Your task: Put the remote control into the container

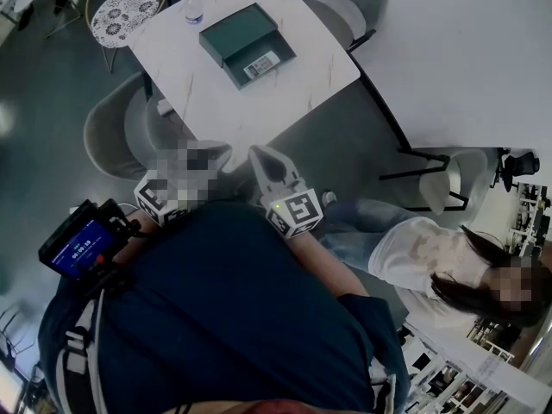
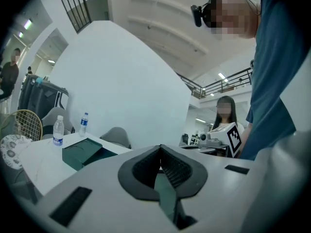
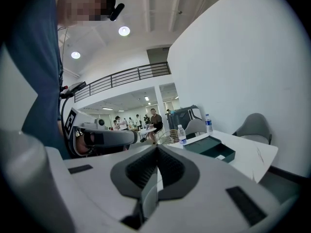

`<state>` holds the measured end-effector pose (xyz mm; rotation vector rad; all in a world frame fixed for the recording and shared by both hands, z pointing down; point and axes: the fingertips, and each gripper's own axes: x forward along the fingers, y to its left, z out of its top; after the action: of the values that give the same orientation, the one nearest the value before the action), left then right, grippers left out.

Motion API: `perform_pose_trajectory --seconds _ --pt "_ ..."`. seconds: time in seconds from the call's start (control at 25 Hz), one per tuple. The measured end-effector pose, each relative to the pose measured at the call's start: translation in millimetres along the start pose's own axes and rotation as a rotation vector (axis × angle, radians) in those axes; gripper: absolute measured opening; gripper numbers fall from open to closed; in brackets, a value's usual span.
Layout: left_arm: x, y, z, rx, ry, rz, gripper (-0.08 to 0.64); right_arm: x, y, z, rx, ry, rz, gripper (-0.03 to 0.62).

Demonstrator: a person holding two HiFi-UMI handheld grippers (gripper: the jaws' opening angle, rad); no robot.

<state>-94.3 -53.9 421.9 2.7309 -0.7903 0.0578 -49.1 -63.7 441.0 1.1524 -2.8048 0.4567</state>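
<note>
On the white table (image 1: 302, 76) stands a dark green container (image 1: 246, 43), its lid laid open beside the tray. A small light remote control (image 1: 261, 64) lies in the tray's near corner. Both grippers hang close to my body, well short of the table. My left gripper (image 1: 220, 152) is shut with nothing in it; its pads meet in the left gripper view (image 2: 160, 155). My right gripper (image 1: 259, 155) is likewise shut and empty (image 3: 157, 152). The container shows far off in both gripper views (image 2: 85, 152) (image 3: 211, 148).
Two water bottles (image 2: 58, 130) (image 2: 83, 124) stand at the table's far side. A grey chair (image 1: 116, 132) sits at the table's left, another (image 1: 345, 3) at its far right, a round patterned stool (image 1: 127, 13) beyond. A seated person (image 1: 431, 257) is at my right.
</note>
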Motion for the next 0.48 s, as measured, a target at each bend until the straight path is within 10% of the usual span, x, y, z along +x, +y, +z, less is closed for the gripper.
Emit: perform_pose_trajectory --seconds 0.48 --pt "1.0 -1.2 1.5 0.014 -0.007 -0.006 0.011 -0.5 0.2 0.1 -0.005 0.001 0.005 0.015"
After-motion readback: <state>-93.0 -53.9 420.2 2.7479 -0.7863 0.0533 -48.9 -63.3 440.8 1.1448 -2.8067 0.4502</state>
